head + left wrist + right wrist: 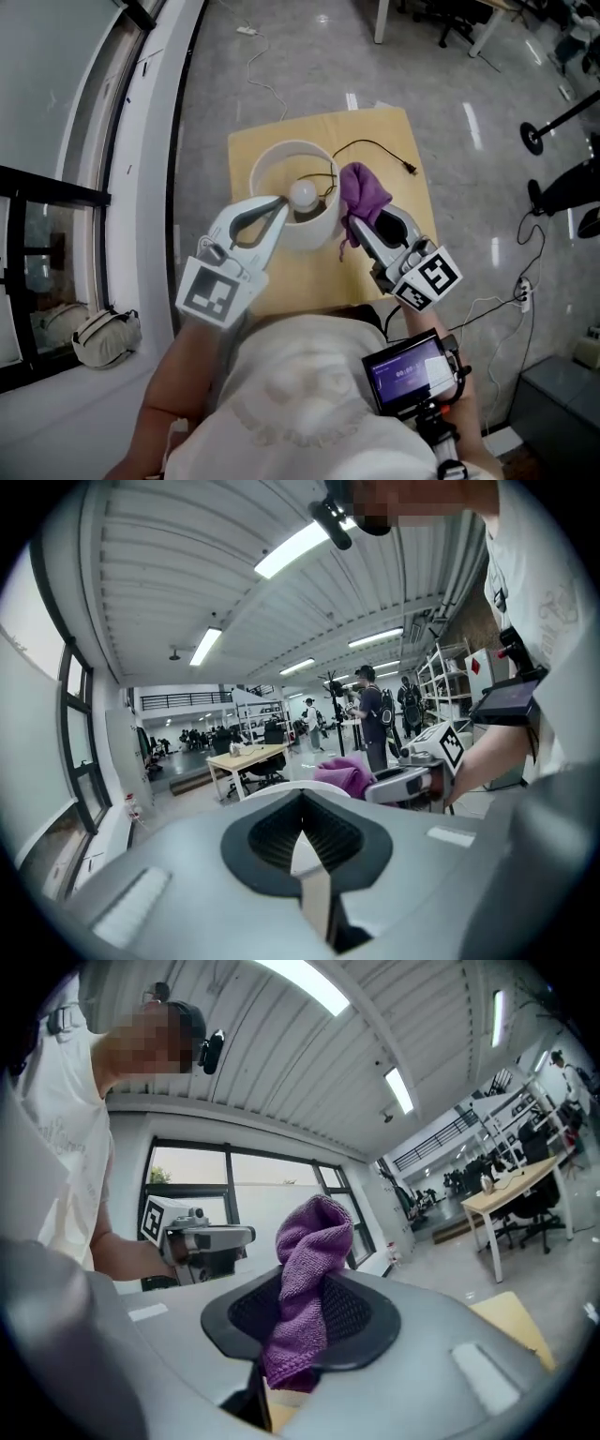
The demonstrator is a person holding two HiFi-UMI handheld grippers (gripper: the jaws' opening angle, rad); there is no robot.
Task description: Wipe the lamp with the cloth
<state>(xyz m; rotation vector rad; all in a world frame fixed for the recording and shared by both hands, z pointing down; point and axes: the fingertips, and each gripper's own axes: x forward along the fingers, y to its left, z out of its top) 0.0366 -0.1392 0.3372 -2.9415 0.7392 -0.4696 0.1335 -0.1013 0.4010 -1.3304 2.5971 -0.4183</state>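
Observation:
A lamp with a round white shade [319, 230] and a bare bulb [303, 194] stands on a small yellow table [403, 131]. My left gripper [279, 202] reaches over the shade's near left rim, its jaws closed with a thin white wedge [305, 869] of the shade between the pads. My right gripper [361, 225] is shut on a purple cloth [362, 190] and holds it just right of the shade, level with its top. In the right gripper view the cloth [311, 1260] stands up out of the pads. The left gripper view shows the cloth [345, 774] beyond the shade's far rim [281, 790].
A black cord with a plug [380, 148] lies on the table behind the lamp. A window frame and white sill [141, 187] run along the left, with a bag [98, 336] on the floor. A power strip [523, 296] and stand bases [534, 139] are at the right.

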